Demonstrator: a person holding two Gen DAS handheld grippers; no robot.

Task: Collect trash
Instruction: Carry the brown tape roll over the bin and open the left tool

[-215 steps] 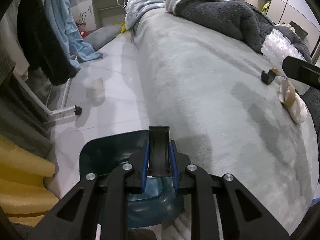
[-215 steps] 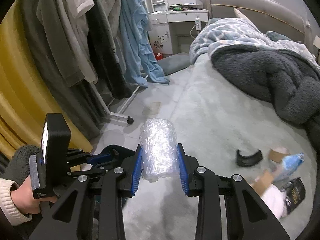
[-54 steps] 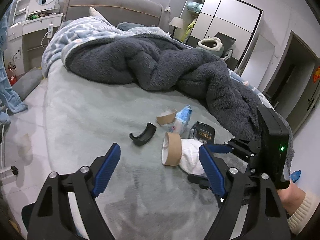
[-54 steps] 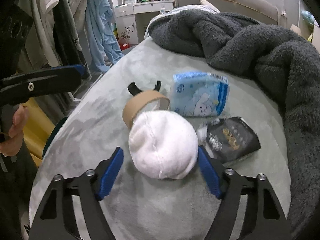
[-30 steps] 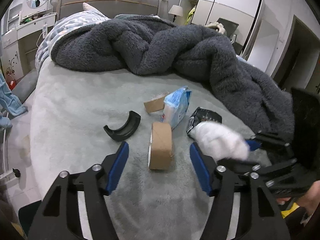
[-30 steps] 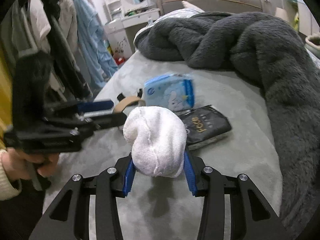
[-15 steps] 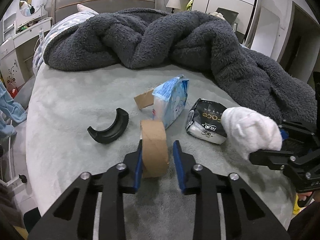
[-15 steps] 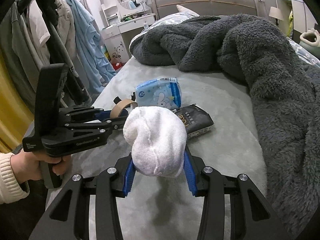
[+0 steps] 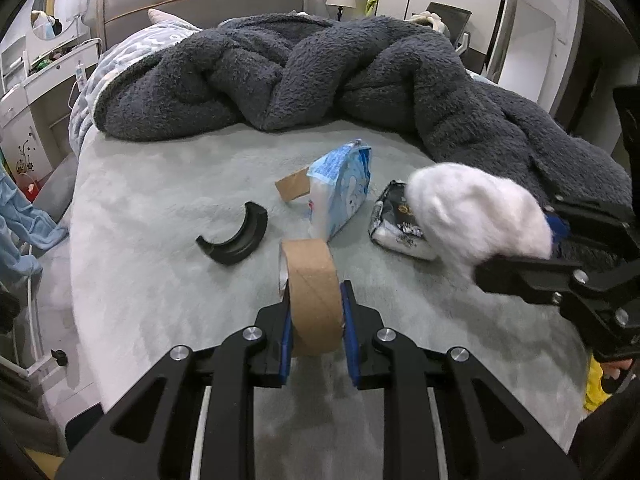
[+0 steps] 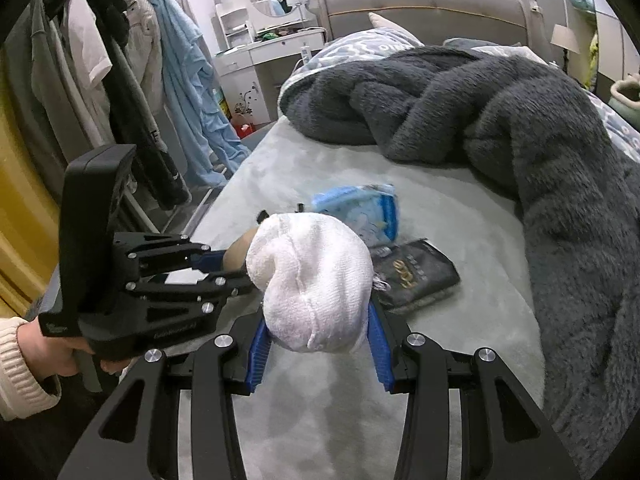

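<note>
My left gripper is shut on a brown cardboard tape roll and holds it upright over the grey bed. My right gripper is shut on a white rolled sock, held above the bed; it also shows in the left wrist view. On the bed lie a black curved plastic piece, a brown cardboard scrap, a blue tissue pack and a black packet. The pack and the packet show in the right wrist view too.
A dark grey fluffy blanket is heaped along the bed's far and right side. A clothes rack with hanging garments stands left of the bed. A white dresser is at the back. The floor is to the left.
My left gripper has closed fully on the tape roll and lifted it slightly. My right gripper has risen and drawn back with the white sock still in it.
</note>
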